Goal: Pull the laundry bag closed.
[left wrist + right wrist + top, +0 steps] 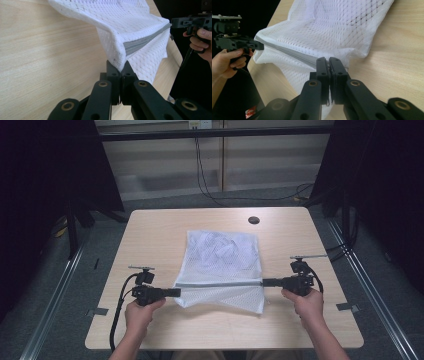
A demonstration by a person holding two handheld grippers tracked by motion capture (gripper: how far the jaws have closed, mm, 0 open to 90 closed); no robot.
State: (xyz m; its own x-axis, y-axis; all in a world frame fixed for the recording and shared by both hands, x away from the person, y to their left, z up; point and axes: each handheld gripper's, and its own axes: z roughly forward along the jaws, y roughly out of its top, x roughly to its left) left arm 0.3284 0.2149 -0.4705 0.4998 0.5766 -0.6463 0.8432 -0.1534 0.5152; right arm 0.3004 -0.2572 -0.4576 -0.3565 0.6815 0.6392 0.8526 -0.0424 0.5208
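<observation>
A pale wooden bench (150, 227) carried a white mesh bag (220, 260), which lay near the middle with its far part flat on the wood and bunched white cloth showing through the netting. Its near end was lifted off the bench and pulled taut between two sets of tongs, a grey zip band (220, 283) running straight across from one to the other. The strip of mesh below the band hung toward the person's edge of the bench. The left tongs (176, 292), held in the person's left hand (140, 312), were clamped tight on the left end of the band; in the left gripper view the jaws stood pressed together with the mesh corner (119, 63) pinched between them. The right tongs (264, 281), held in the right hand (305, 302), were likewise shut on the right end of the band, the jaws meeting on the fabric edge in the right gripper view. A small dark round disc (254, 220) sat on the bench near its far edge, well apart from the bag.
</observation>
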